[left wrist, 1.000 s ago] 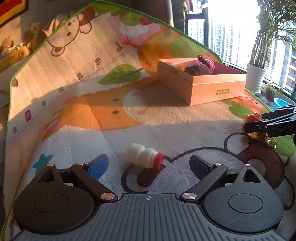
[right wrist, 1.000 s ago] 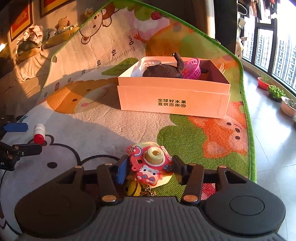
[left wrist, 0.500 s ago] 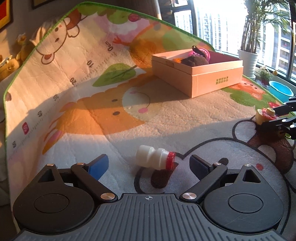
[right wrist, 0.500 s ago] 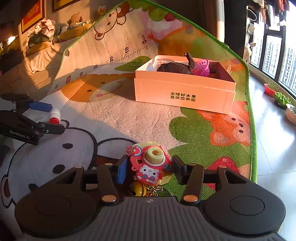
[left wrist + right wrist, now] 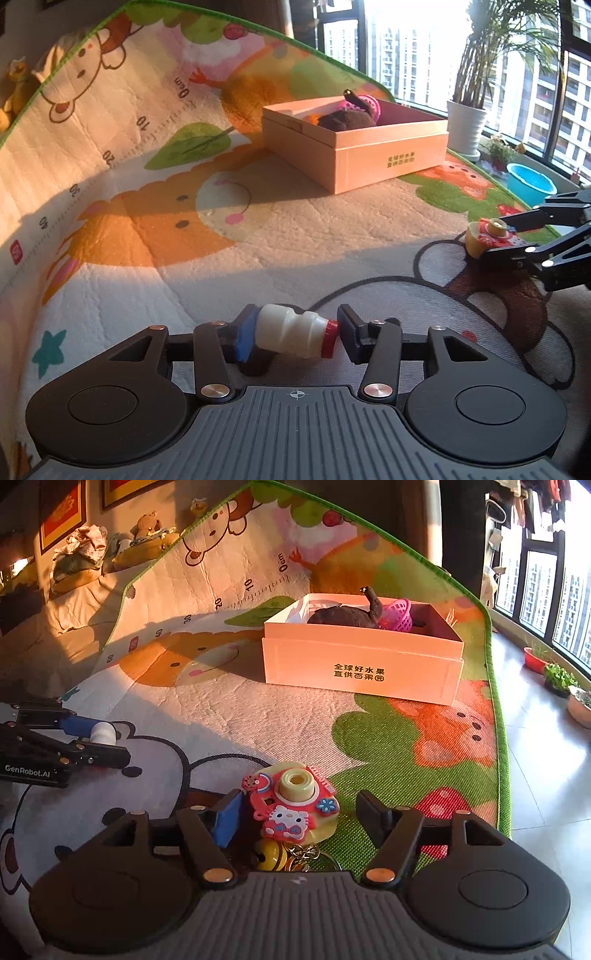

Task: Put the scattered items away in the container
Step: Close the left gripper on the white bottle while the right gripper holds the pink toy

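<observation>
Two hand-held grippers over one cartoon-printed play mat (image 5: 258, 236), low sun from the windows.

Left gripper (image 5: 293, 334): jaws just closed, now clamped end to end on one small white bottle (image 5: 286, 334) with red cap; blue pad against the bottle's base, dark pad at the cap. Bottle lying crosswise between the fingers, low over the mat; whether lifted clear of it, not discernible. Same grip visible at the left edge of the right wrist view (image 5: 98, 734).

Right gripper (image 5: 299, 818): jaws just opened wider, now released; one pink toy-camera keychain (image 5: 295, 808) between the fingers, apart from the right finger, close to the blue left pad, contact there not discernible. One yellow bell (image 5: 271, 854) and a metal ring and chain below the toy, near the gripper body. Same gripper and toy at the right edge of the left wrist view (image 5: 487, 236).

One open pink cardboard box (image 5: 362, 664), printed characters on its front wall, standing on the mat well beyond both grippers. Inside: one dark brown plush toy (image 5: 347, 614) and one pink mesh basket (image 5: 399, 614).

Beyond the mat: one white potted plant (image 5: 467, 125), one blue basin (image 5: 532, 179).
</observation>
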Motion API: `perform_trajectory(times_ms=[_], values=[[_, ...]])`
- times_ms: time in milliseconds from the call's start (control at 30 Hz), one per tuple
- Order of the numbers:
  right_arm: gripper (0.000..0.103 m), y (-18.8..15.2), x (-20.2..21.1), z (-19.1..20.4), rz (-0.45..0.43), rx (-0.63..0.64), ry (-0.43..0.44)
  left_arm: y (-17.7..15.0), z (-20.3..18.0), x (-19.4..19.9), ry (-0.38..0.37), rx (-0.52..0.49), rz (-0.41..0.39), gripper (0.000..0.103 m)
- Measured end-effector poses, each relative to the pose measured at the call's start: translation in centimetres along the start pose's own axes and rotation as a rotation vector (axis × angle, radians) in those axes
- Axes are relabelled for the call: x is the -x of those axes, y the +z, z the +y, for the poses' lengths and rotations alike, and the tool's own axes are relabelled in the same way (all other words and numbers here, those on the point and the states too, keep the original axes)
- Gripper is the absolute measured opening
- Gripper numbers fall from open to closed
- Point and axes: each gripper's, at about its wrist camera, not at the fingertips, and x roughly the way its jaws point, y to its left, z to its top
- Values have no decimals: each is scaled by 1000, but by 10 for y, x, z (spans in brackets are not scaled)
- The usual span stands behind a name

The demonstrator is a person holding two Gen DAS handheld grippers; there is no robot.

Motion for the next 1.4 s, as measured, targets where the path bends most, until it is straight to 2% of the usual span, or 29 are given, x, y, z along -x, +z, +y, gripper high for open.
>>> perform_trajectory(times_ms=[200,367,433,567,700,833,867,967,1033,1200,1233,1300,1400], values=[[67,-2,1,6,-2,32,-7,-4,-24,4,-39,61,-6,54],[67,-2,1,6,-1,26,-17,-6,-47,6,-83,18,-7,67],[68,-3,3,6,4,26,-27,-6,-51,6,-87,8,-8,68],[81,-9,12,7,6,60,-66,-6,-52,4,-83,15,-12,68],[82,-13,21,2,0,110,-137,-6,-53,3,-86,11,-14,73],[82,-13,24,1,-54,208,-301,-6,-54,2,-87,14,-16,76],[82,-10,24,-2,-60,208,-299,-6,-54,2,-88,17,-17,76],[85,-1,26,-11,-37,88,-141,-6,-54,2,-93,19,-19,78],[86,4,22,-13,-21,25,-74,-6,-55,2,-95,20,-20,80],[86,7,1,-5,4,-3,-67,-5,-56,2,-97,23,-19,81],[84,7,-2,-4,10,1,-64,-5,-56,2,-98,24,-19,81],[63,8,-6,-2,24,10,-57,-4,-55,1,-93,27,-18,82],[58,8,-6,-2,25,13,-52,-2,-54,-3,-81,28,-19,81]])
